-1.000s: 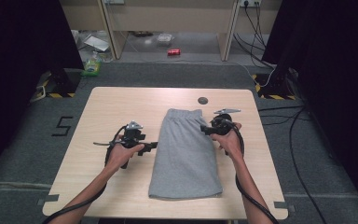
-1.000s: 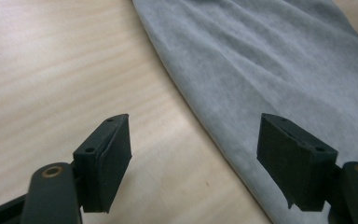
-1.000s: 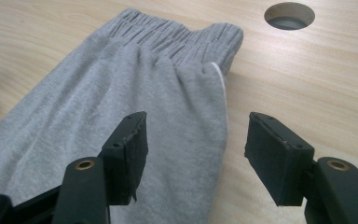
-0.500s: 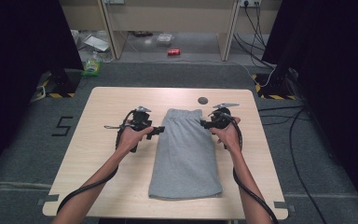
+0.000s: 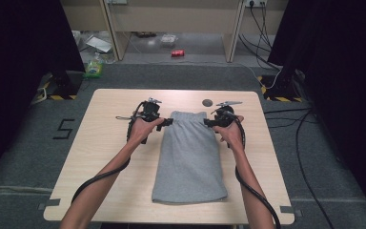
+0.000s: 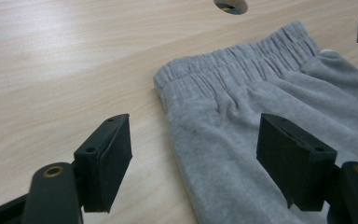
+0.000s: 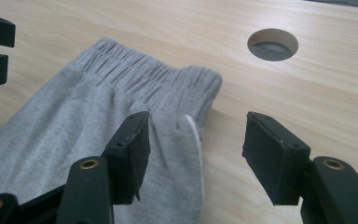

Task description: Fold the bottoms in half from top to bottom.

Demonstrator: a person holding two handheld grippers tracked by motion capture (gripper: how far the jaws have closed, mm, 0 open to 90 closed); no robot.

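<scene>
Grey sweat shorts [image 5: 188, 157] lie flat on the wooden table [image 5: 109, 148], elastic waistband at the far end. My left gripper [image 5: 167, 122] is at the waistband's left corner. In the left gripper view the left gripper [image 6: 198, 140] is open, one jaw over bare wood and the other over the shorts [image 6: 261, 93], with the fabric's edge between them. My right gripper [image 5: 208, 123] is at the right corner. In the right gripper view the right gripper [image 7: 198, 135] is open and straddles the shorts' [image 7: 98, 107] side edge and a white label [image 7: 193, 135].
A round cable hole [image 5: 207, 102] sits in the table just beyond the waistband. Both forearms reach in from the near edge along the shorts. Dark floor, cables and a shelf with clutter lie beyond the table.
Both hands have moved up the table from beside the shorts to the waistband corners, the left hand farther and inward. The shorts have not moved.
</scene>
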